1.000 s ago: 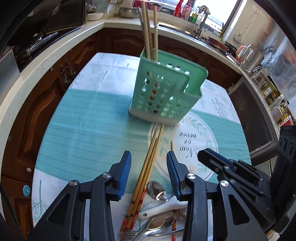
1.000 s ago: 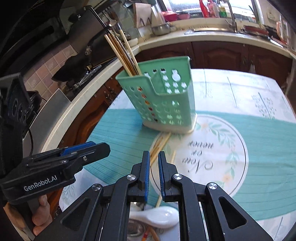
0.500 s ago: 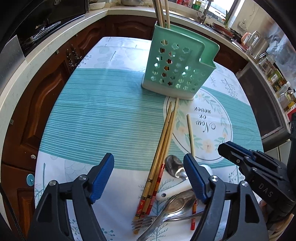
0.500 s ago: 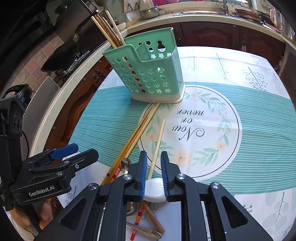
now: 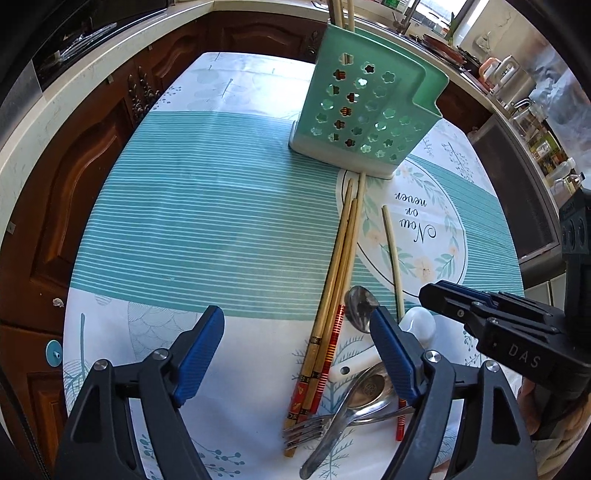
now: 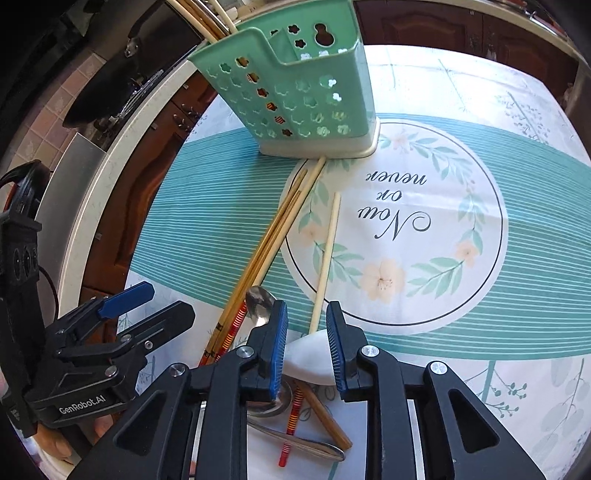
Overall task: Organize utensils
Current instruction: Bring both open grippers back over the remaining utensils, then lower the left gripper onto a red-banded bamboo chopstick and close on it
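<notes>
Jaws wider than before on left gripper [image 5: 297,341], right gripper [image 6: 306,338]; both seemingly empty.

Home kitchen: countertop [image 5: 77,85], tap [image 5: 408,14].

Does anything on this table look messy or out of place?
Yes. Chopsticks, a fork, metal spoons and a white spoon lie criss-crossed on the tablecloth, while the green holder already has chopsticks upright.

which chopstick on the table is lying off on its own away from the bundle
The pale plain chopstick lying across the round flower print. The others lie bunched side by side to its left, some with red or patterned ends.
</notes>
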